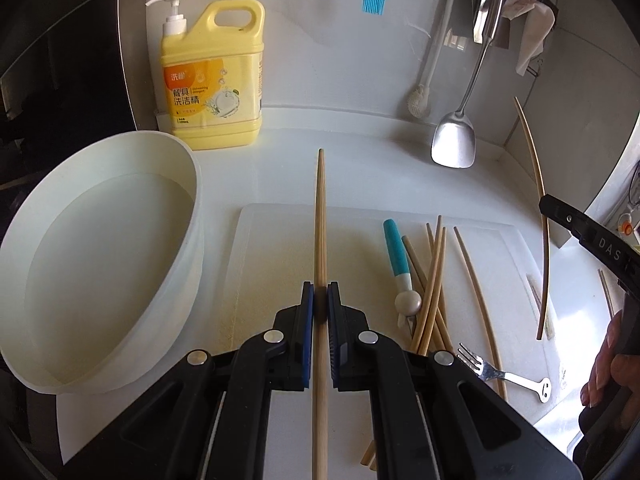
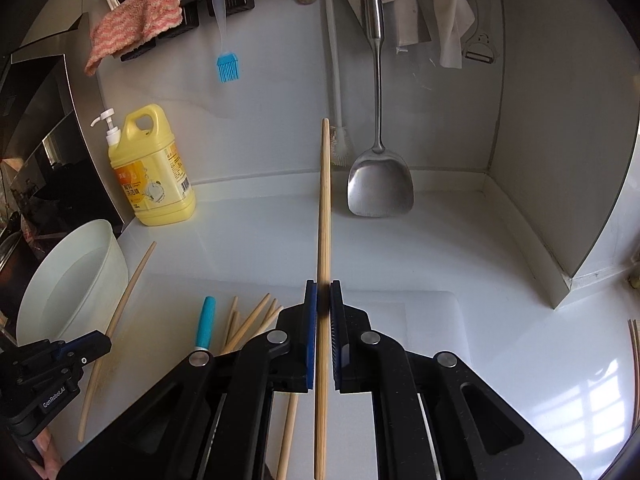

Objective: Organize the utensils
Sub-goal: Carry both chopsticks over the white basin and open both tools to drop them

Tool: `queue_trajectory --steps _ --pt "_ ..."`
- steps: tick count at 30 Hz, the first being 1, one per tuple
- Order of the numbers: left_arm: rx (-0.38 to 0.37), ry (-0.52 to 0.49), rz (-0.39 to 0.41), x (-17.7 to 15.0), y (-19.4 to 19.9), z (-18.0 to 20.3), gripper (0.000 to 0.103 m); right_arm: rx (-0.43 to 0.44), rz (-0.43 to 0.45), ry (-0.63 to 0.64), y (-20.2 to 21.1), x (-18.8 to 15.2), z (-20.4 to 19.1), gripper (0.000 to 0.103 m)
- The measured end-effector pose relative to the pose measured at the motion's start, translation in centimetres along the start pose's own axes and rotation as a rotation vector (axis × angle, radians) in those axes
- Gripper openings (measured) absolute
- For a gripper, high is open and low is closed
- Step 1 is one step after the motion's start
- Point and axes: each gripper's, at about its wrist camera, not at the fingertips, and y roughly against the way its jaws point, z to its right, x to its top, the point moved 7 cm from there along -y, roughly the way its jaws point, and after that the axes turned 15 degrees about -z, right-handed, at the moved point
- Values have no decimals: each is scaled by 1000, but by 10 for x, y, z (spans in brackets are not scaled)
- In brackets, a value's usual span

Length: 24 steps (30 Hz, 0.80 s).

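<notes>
Left chopstick: a long, pale wooden chopstick [image 1: 321, 216] is clamped between the blue pads of the left tool [image 1: 320, 300], its tip pointing away over the white cutting board [image 1: 280, 248].
Right chopstick: a second long bamboo chopstick [image 2: 324, 208] is pinched in the closed right tool [image 2: 323, 300], pointing toward the back wall.
Loose chopsticks: a crossed pile of light wooden chopsticks [image 1: 432, 280] lies on the board, right of the left tool; one more [image 1: 476, 292] lies apart, further right.
Teal utensil: a teal-handled white utensil with a round cream ball end [image 1: 398, 264] lies just left of the pile.
Fork: a small steel fork with a smiley-face handle [image 1: 500, 372] rests at the board's near right corner.
Basin: a round white plastic basin [image 1: 120, 184] sits on the white table [image 1: 360, 168], left of the board.
Bottle: a yellow dish-soap jug with a white pump [image 1: 212, 76] stands behind the basin, against the wall.
Wall items: a steel spatula [image 2: 380, 184], a white dish brush [image 2: 340, 144] and a blue silicone brush [image 2: 228, 66] hang on the wall.
</notes>
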Motion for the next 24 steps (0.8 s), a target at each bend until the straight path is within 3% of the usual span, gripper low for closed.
queue_trajectory --steps 6,12,19,24 --pt "6 53 -1 -1 35 -11 7 53 -40 32 21 -8 -20 6" --pt "42 144 29 -5 88 -46 7 152 -66 102 42 -10 -68 6" --pt "119 225 99 -1 147 -120 7 269 -46 198 60 14 -160 6" --pt "121 230 111 11 158 -176 7 333 -58 234 50 30 -243 6"
